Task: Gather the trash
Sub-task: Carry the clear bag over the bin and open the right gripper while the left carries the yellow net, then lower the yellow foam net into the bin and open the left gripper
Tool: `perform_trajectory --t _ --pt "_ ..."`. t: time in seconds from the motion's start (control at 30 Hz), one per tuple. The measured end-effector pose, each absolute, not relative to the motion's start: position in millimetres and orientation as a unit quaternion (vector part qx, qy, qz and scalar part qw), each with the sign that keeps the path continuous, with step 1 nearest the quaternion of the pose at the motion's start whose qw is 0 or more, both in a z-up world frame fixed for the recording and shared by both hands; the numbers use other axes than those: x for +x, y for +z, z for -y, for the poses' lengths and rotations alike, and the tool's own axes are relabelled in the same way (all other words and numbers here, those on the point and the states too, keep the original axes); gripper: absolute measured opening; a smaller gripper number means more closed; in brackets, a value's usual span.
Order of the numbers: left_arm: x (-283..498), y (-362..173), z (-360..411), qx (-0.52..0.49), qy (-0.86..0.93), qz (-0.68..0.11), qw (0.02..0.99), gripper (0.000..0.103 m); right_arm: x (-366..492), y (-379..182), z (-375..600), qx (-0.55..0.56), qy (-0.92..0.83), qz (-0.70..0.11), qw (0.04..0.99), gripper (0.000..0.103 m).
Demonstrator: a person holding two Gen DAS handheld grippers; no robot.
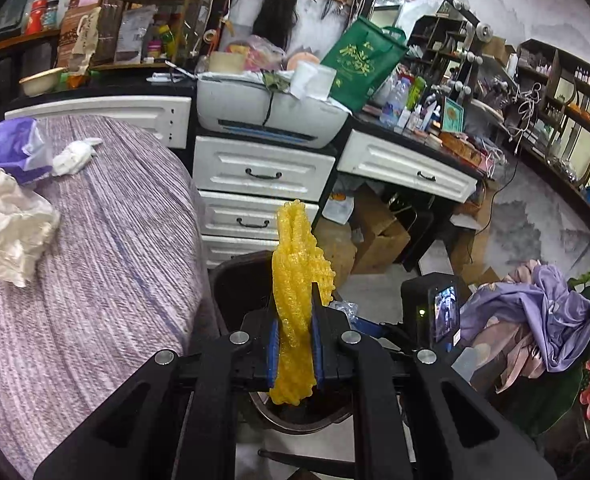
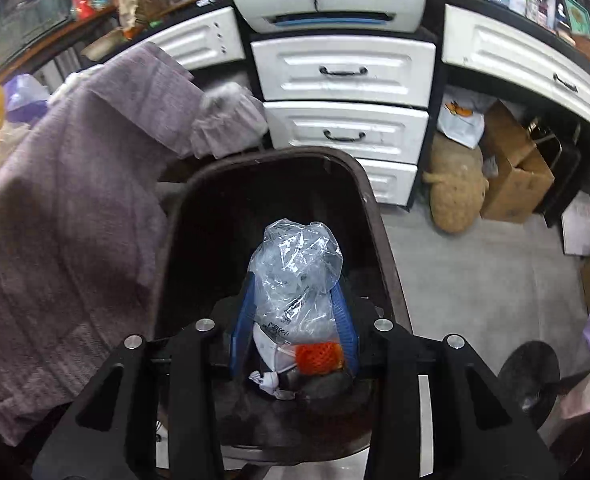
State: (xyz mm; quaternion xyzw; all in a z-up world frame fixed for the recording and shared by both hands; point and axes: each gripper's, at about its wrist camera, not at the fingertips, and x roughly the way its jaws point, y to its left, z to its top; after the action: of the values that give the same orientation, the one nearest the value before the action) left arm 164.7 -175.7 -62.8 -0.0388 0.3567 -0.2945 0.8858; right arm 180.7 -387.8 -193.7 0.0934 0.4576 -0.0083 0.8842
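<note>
Yellow foam netting (image 1: 295, 300) stands upright at lower centre of the left wrist view, pinched between the blue pads (image 1: 273, 350) of the left gripper (image 1: 295, 344), jaws closed tight on it. Directly behind it, the dark brown bin (image 1: 235, 280) shows its rim, set against the purple striped cover (image 1: 107, 248) that fills the left half of the frame. On that cover, upper left: crumpled white paper (image 1: 11, 226), a smaller white wad (image 1: 73, 156), and a purple plastic bag (image 1: 7, 152) beside them. In the right wrist view, clear crumpled plastic (image 2: 295, 272) sits at centre frame between the blue pads (image 2: 345, 320) of the right gripper (image 2: 295, 320); jaws part-way apart, closed onto the plastic on both sides. Gripper and plastic hang over the open bin (image 2: 379, 216). Low in the bin, lower centre: orange netting (image 2: 319, 358) and some white scraps (image 2: 271, 354). White drawers (image 2: 343, 72) with dark handles stand behind the bin, upper centre. Cardboard boxes (image 2: 515, 184) at right, on the floor under the counter.
</note>
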Motion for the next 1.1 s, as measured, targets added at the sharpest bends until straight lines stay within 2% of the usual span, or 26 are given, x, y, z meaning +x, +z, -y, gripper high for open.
perform_trajectory --t 0.1,0.13,0.17,0.67,1.1 --pt "166.3 -70.1 185.2 -0.032 -0.297 -0.365 0.881 0.013 180.4 -199.3 393.1 0.101 -0.019 -0.46 0.882 0.051" --pt "166.6 -72.2 188.9 -0.028 -0.298 -0.367 0.88 0.013 178.6 -198.4 394.4 0.104 -0.022 -0.457 0.883 0.062" --pt "167.4 -74.1 191.8 -0.026 -0.299 -0.369 0.879 0.013 175.8 -196.7 396.3 0.107 -0.026 -0.453 0.885 0.067" --pt "179.7 -106.0 229.9 0.007 -0.311 -0.412 0.856 0.013 124.5 -140.1 442.1 0.109 -0.116 -0.383 0.91 0.077" --pt "195.5 -137.3 262.2 0.041 -0.309 -0.461 0.831 0.013 105.1 -123.9 466.3 0.126 -0.147 -0.363 0.912 0.078"
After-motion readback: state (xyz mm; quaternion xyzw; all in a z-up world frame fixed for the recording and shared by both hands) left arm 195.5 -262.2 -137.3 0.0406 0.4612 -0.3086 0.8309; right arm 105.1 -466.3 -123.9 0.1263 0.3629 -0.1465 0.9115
